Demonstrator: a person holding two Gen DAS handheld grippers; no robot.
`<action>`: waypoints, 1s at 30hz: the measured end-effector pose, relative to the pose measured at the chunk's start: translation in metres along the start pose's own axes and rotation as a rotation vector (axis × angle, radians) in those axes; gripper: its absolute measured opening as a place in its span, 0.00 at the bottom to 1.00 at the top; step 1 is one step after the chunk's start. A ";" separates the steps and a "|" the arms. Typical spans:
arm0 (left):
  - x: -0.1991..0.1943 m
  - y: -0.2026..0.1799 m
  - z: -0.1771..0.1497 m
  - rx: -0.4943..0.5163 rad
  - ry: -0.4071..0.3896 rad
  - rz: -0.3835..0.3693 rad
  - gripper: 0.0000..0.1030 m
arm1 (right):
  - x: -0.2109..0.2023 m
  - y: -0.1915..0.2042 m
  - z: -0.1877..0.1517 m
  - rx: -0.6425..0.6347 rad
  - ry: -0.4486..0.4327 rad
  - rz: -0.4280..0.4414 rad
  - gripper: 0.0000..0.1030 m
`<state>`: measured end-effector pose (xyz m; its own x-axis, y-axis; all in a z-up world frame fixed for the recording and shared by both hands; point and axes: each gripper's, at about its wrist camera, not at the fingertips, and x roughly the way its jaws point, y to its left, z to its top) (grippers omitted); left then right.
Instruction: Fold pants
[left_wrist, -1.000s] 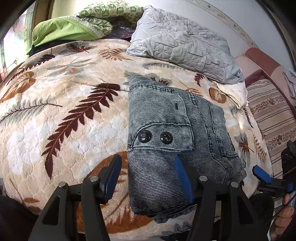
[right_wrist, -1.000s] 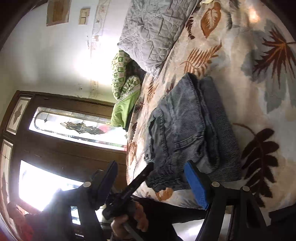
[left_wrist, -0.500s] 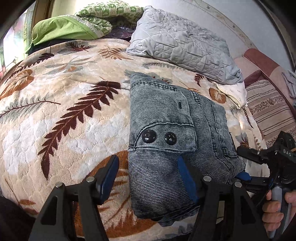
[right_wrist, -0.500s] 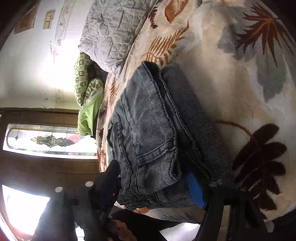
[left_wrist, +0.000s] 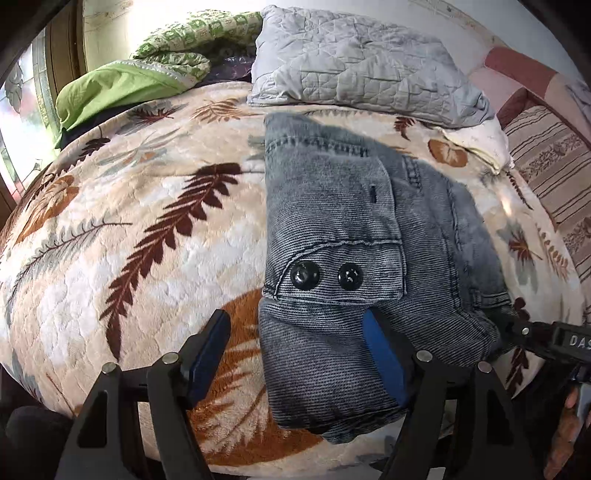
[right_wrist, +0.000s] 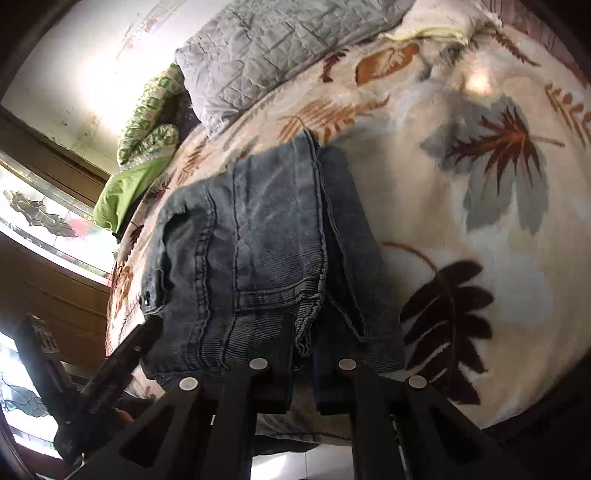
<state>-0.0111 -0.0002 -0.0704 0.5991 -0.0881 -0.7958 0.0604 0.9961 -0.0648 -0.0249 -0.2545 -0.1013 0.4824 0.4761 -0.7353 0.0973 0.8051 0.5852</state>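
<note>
The folded grey-blue denim pants lie on the leaf-print blanket, with two black buttons facing me. My left gripper is open and hovers over the near left edge of the pants, its right pad above the cloth. My right gripper is shut on the near edge of the pants; it also shows in the left wrist view at the pants' right corner.
A grey quilted pillow and green bedding lie at the far side of the bed. Striped cushions are at the right. A window and wooden frame stand beyond the bed's left side.
My right gripper moved in from beside the bed onto the pants' near right edge and closed on it. My left gripper stayed open in almost the same place.
</note>
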 end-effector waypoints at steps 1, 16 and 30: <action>-0.002 0.002 0.000 -0.010 -0.006 -0.008 0.73 | 0.001 -0.002 -0.002 0.005 -0.009 0.009 0.09; 0.000 -0.001 0.002 0.001 0.000 0.003 0.74 | -0.046 0.040 0.031 -0.065 -0.037 0.236 0.22; 0.000 0.002 0.003 -0.004 0.007 -0.014 0.74 | 0.014 0.021 0.017 -0.045 0.111 0.069 0.22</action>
<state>-0.0080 0.0021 -0.0689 0.5929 -0.1020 -0.7988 0.0653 0.9948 -0.0786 -0.0013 -0.2366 -0.0938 0.3872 0.5655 -0.7282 0.0270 0.7825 0.6220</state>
